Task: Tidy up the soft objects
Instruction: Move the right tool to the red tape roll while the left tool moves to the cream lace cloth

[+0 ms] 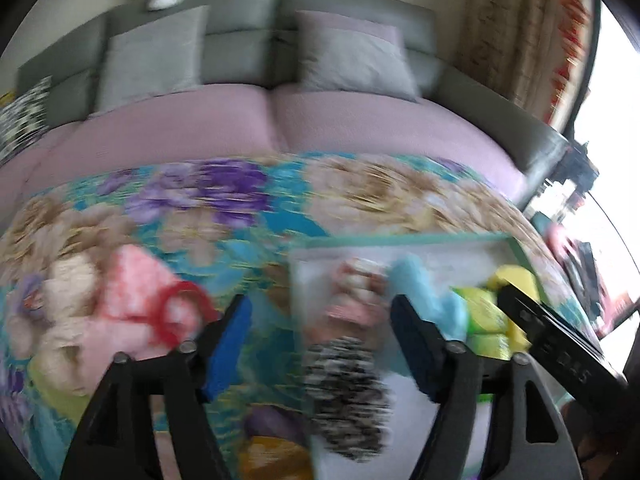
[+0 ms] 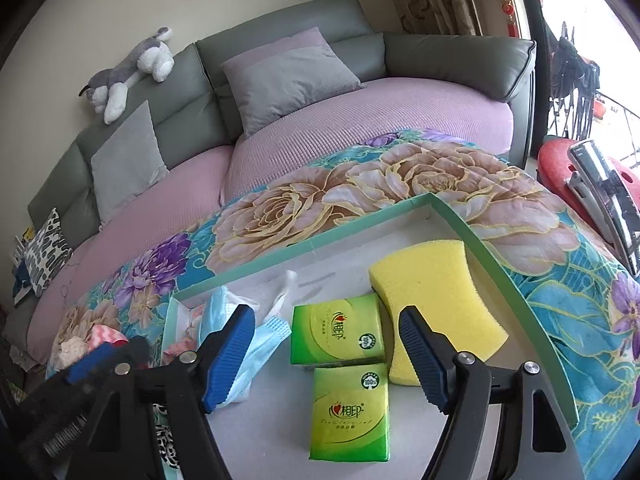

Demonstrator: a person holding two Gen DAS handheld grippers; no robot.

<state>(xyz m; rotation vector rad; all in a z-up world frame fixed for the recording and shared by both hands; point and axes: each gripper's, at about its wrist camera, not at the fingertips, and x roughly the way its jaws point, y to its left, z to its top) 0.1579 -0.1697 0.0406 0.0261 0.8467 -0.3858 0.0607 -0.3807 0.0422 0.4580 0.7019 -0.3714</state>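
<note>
A white tray with a green rim [image 2: 320, 240] lies on a floral blanket. It holds two green tissue packs [image 2: 338, 330], a yellow sponge [image 2: 432, 300], a light blue face mask [image 2: 256, 336] and a black-and-white spotted cloth [image 1: 344, 392]. My right gripper [image 2: 328, 328] stands open just above the tissue packs, with nothing between its pads. In the blurred left wrist view my left gripper [image 1: 320, 320] is open over the tray's left end, above the spotted cloth and a pink item [image 1: 352, 300]. A pink and cream soft pile [image 1: 120, 312] with a red ring lies on the blanket left of the tray.
The blanket [image 2: 400, 176] covers the front of a pink-seated sofa [image 2: 360, 120] with grey cushions [image 2: 288, 76]. A plush grey-and-white dog [image 2: 132, 72] lies on the backrest. A red stool [image 2: 560, 164] stands at the right and a patterned cushion [image 2: 46, 252] at the far left.
</note>
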